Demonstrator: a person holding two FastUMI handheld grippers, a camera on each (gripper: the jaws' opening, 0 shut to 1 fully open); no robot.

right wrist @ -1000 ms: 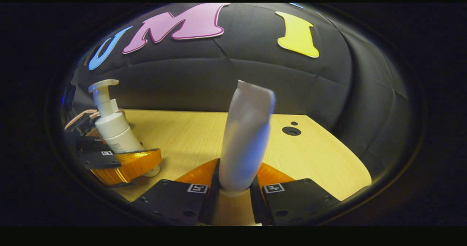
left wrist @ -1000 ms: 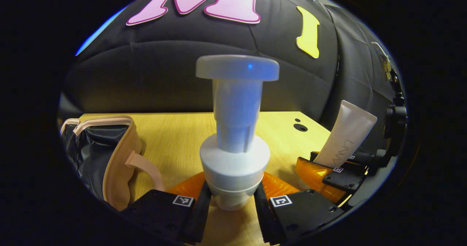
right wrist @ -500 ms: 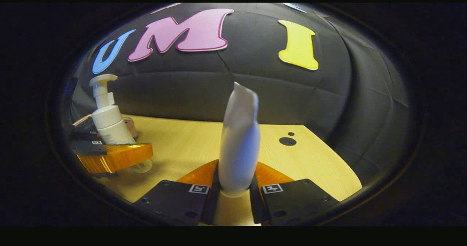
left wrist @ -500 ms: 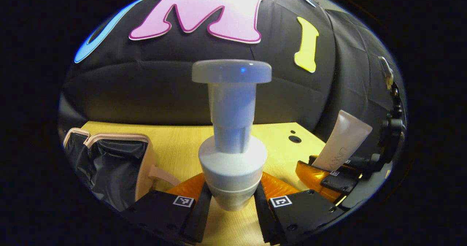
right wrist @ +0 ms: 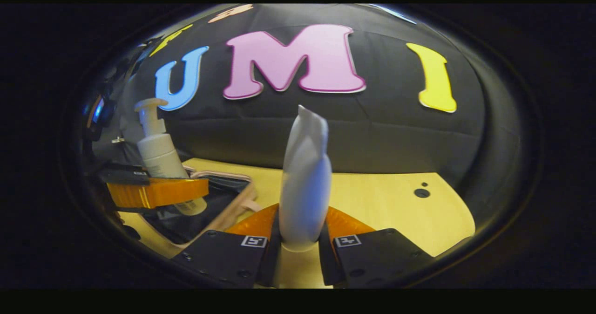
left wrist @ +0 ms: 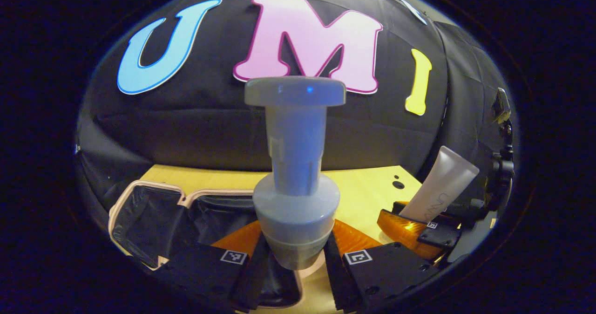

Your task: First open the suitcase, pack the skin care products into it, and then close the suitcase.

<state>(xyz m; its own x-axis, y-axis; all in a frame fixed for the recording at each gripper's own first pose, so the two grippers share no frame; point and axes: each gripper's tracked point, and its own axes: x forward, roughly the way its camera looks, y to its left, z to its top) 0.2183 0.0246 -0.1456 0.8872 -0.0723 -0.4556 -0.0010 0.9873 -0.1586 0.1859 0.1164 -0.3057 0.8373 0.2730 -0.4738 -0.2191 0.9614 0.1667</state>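
Jaws around round pump bottle [left wrist: 295,197]

The pump bottle [left wrist: 295,165] hides part of the open suitcase [left wrist: 153,211]; its base sits out of sight between the fingers.

We see a black quilted cloth wall [right wrist: 382,132] curving behind a pale wooden table [right wrist: 391,211]. Two dark round holes [right wrist: 422,192] sit near the table's far right corner; warm light falls across the wood.
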